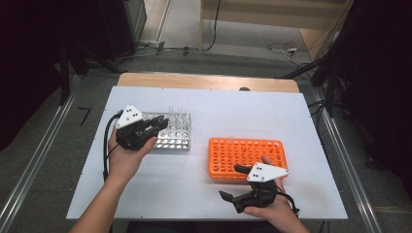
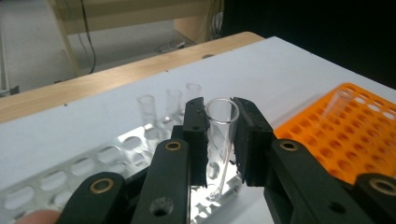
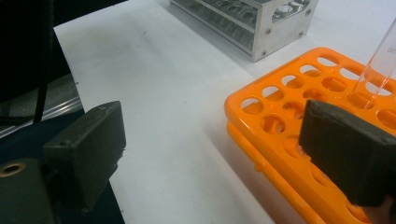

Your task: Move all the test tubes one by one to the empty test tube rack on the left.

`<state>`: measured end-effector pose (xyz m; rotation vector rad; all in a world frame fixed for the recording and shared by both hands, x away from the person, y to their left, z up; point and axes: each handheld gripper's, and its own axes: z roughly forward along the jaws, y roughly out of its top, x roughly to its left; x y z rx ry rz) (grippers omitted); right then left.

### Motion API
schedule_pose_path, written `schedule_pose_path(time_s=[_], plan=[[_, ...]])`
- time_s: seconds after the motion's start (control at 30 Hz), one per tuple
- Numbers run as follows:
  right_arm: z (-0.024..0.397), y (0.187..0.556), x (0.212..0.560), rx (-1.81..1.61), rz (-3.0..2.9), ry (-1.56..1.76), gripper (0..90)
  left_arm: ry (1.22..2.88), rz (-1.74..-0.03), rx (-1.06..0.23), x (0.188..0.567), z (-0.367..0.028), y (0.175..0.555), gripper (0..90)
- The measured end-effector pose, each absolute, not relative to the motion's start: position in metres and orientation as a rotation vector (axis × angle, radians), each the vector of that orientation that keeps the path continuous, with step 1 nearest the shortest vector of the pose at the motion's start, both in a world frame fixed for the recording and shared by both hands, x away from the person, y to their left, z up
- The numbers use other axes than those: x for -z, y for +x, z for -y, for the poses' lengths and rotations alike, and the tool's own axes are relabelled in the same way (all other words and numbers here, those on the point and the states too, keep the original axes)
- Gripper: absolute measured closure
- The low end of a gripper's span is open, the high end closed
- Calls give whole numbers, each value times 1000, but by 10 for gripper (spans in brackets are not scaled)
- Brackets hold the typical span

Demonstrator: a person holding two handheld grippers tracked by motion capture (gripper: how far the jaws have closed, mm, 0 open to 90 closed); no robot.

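Observation:
My left gripper (image 1: 156, 125) (image 2: 220, 116) is shut on a clear glass test tube (image 2: 218, 140), upright between its pads, just above the near corner of a metal tube rack (image 1: 175, 140) (image 2: 93, 163). Several more glass tubes (image 1: 179, 116) (image 2: 173, 100) stand in that rack's far rows. An orange tube rack (image 1: 245, 153) (image 3: 289, 116) lies to the right, with one clear tube (image 2: 337, 103) (image 3: 380, 60) leaning in a hole near its far left corner. My right gripper (image 1: 232, 182) (image 3: 210, 135) stands open by the orange rack's near left corner, with nothing between its pads.
Both racks rest on a white table top (image 1: 218, 107) with a wooden strip (image 1: 204, 81) along its far edge. Metal rails (image 1: 34, 160) run along the floor on both sides, and cables (image 1: 284, 48) lie on the floor beyond the table.

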<state>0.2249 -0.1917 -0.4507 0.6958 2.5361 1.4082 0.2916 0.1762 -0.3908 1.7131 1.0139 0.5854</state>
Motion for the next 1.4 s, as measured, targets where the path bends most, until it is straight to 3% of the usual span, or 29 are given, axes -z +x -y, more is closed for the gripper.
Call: schedule_pose_path(time_s=[0.5, 1.27, 1.4], plan=[[198, 224, 451, -1425, -2529, 707, 34, 1677, -1129, -689, 391, -182, 350, 758], [205, 225, 449, -1443, -2509, 710, 35, 1776, -1240, -675, 435, -169, 371, 754], [206, 226, 449, -1443, -2505, 719, 39, 1774, -1236, -627, 435, -170, 371, 686]])
